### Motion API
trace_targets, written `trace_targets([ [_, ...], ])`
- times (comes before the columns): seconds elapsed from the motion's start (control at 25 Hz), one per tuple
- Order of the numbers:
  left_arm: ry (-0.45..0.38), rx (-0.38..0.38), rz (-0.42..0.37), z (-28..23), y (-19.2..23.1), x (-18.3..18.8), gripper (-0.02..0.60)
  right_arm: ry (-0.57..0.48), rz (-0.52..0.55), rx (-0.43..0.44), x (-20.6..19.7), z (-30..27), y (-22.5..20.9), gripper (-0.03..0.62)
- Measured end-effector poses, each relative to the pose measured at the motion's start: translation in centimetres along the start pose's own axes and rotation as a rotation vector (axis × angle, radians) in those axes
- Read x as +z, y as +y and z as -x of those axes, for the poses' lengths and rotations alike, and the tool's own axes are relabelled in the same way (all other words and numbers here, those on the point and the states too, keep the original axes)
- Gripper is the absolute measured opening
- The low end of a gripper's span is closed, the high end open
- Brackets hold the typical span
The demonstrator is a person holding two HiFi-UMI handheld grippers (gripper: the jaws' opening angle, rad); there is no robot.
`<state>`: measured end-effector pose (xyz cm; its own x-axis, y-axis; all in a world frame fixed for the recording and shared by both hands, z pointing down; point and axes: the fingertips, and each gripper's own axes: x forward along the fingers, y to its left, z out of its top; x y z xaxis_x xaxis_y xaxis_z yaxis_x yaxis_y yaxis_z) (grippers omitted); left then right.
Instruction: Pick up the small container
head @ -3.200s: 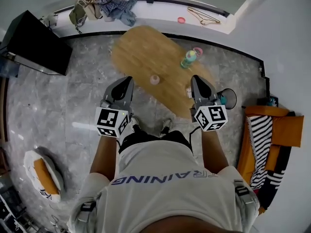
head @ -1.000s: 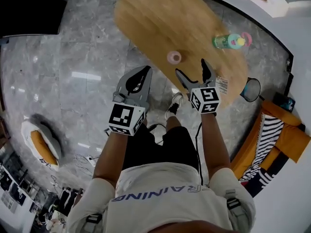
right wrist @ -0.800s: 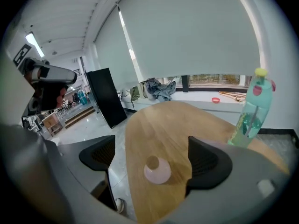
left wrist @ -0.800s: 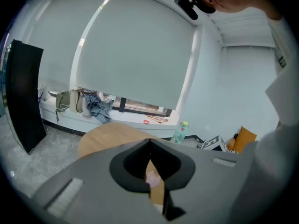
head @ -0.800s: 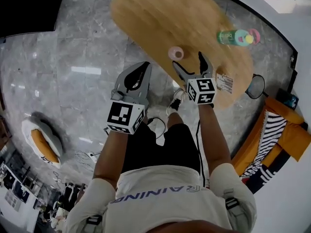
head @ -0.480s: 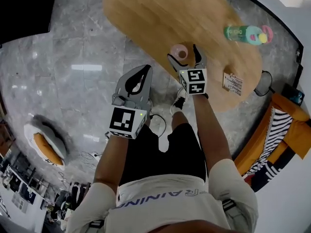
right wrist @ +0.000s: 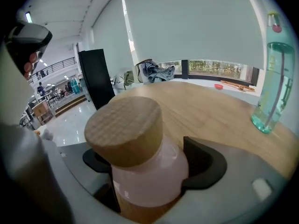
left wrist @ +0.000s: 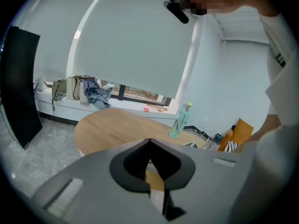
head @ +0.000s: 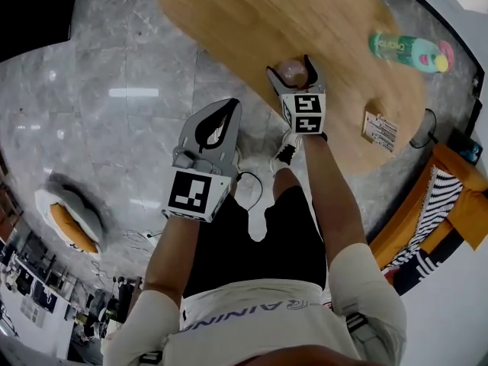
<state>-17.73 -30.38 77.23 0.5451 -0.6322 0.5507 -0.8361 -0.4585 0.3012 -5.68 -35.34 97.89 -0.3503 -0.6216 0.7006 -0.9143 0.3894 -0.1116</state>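
In the head view, the small container (head: 293,72), a pale pink jar, stood near the table (head: 229,14) edge between the spread jaws of the right hand-held gripper (head: 292,67). The left hand-held gripper (head: 229,107) hung over the floor (head: 91,128). The left gripper view showed its jaws pressed together, empty. In the right gripper view, the jar's wooden lid (right wrist: 124,129) and frosted body filled the gap between the open jaws.

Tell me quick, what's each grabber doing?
Left gripper: shut, empty.
Right gripper: open, with the small container between its jaws, not squeezed yet.
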Motion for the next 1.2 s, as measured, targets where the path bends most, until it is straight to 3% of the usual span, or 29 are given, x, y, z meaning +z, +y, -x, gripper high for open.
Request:
trace_targets([
  [0.2, -0.054, 0.006, 0.010, 0.3, 0.1, 0.3, 0.000, 0.022, 0.030, -0.025, -0.2, -0.4, 0.1, 0.430],
  [0.32, -0.024, 0.003, 0.000, 0.4, -0.5, 0.5, 0.000, 0.020, 0.031, -0.012, -0.2, -0.2, 0.1, 0.425],
  [0.56, -0.088, 0.005, -0.023, 1.0, -1.6, 2.1, 0.000, -0.033, 0.001, 0.004, 2.1, 2.9, 0.0, 0.423],
  [0.92, -0.155, 0.018, -0.043, 3.1, -4.5, 7.5, 0.000, -0.187, -0.024, 0.030, 10.5, 12.2, -0.5, 0.423],
  [1.2, -0.245, 0.016, -0.065, 5.5, -7.9, 14.4, 0.000, -0.305, -0.002, 0.063, 19.9, 21.9, 0.2, 0.423],
])
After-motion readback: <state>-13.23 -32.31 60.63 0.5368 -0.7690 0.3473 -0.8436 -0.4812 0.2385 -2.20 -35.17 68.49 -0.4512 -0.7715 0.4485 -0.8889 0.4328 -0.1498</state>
